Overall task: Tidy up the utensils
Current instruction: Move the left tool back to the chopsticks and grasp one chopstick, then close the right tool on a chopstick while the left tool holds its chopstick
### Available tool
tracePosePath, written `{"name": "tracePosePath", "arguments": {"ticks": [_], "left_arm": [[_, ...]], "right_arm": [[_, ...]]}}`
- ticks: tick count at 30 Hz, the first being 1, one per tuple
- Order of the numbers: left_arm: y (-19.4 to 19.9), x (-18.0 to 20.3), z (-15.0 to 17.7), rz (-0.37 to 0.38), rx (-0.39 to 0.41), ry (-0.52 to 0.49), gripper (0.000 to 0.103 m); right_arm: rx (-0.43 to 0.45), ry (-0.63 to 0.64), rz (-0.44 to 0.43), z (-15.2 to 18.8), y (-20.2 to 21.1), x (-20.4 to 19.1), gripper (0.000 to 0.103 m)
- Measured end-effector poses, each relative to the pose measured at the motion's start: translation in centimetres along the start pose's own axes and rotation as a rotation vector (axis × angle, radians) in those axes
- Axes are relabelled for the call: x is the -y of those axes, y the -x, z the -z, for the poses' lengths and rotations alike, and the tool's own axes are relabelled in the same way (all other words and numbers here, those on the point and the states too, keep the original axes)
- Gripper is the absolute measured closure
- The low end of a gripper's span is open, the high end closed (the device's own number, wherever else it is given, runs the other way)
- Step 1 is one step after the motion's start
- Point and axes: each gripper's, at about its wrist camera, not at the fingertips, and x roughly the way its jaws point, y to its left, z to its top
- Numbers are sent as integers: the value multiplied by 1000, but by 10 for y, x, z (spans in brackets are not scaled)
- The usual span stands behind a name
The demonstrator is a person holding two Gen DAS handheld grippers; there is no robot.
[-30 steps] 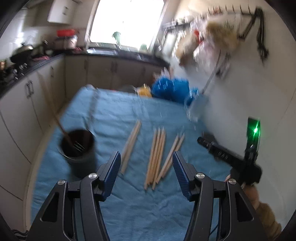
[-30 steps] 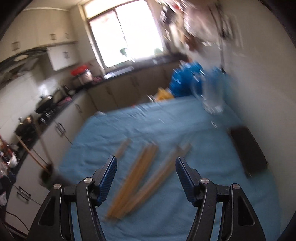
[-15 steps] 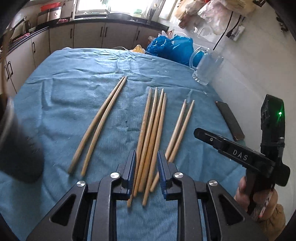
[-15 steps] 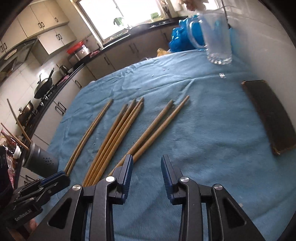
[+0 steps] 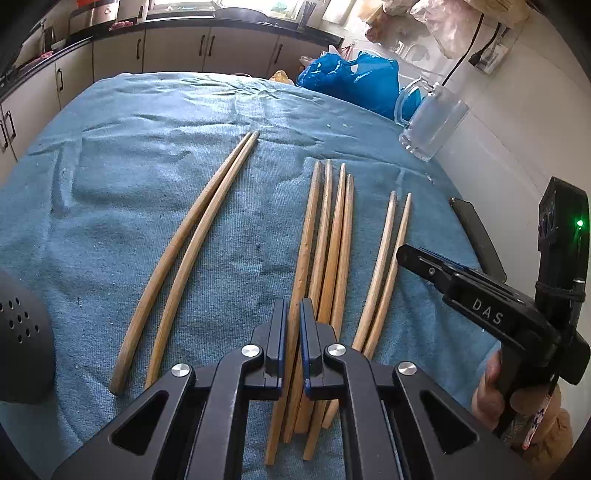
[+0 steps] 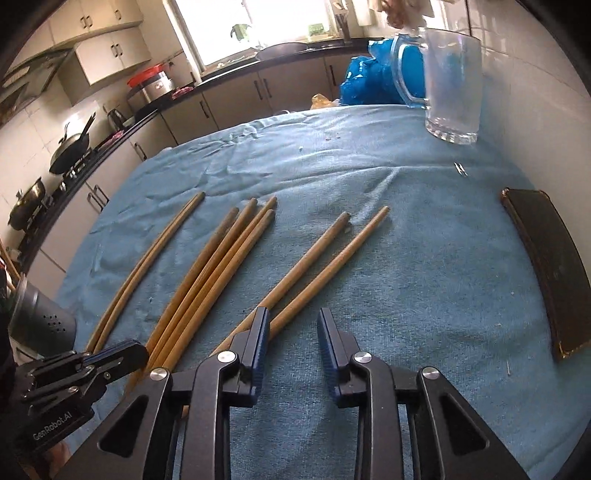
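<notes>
Left wrist view: the bench is covered by a wrinkled blue terry cloth. Eight long wooden chopsticks lie on it in three groups: a curved pair at left, a bundle of four in the middle, a pair at right. The left claw has just been closing and is clamped on the leftmost stick of the middle bundle, near its close end. A dark perforated metal holder stands at the left edge. A clear glass mug stands at the far right corner near the white wall, with blue plastic bags behind it. A flat dark rectangular object lies along the right edge. The right claw enters from the right, held by a hand.

Right wrist view: the right claw has just been narrowing; its pads stand apart over bare cloth, the right-hand pair just beside its left pad and not gripped. Beyond the bench run beige cabinets under a dark counter, a bright window, and pans on a stove at left.
</notes>
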Motion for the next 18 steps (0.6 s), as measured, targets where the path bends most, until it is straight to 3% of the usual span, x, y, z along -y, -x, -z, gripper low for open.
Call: {"name": "tracePosePath", "arguments": {"ticks": [9, 13, 18], "left_arm": [[3, 1, 1, 46, 24, -2, 97], [6, -2, 0, 97, 34, 15, 97], [-2, 6, 0, -2, 12, -40, 97]], "right_arm": [[0, 15, 64, -3, 0, 1, 89], [2, 12, 77, -5, -2, 4, 90], [4, 27, 88, -5, -2, 4, 90]]}}
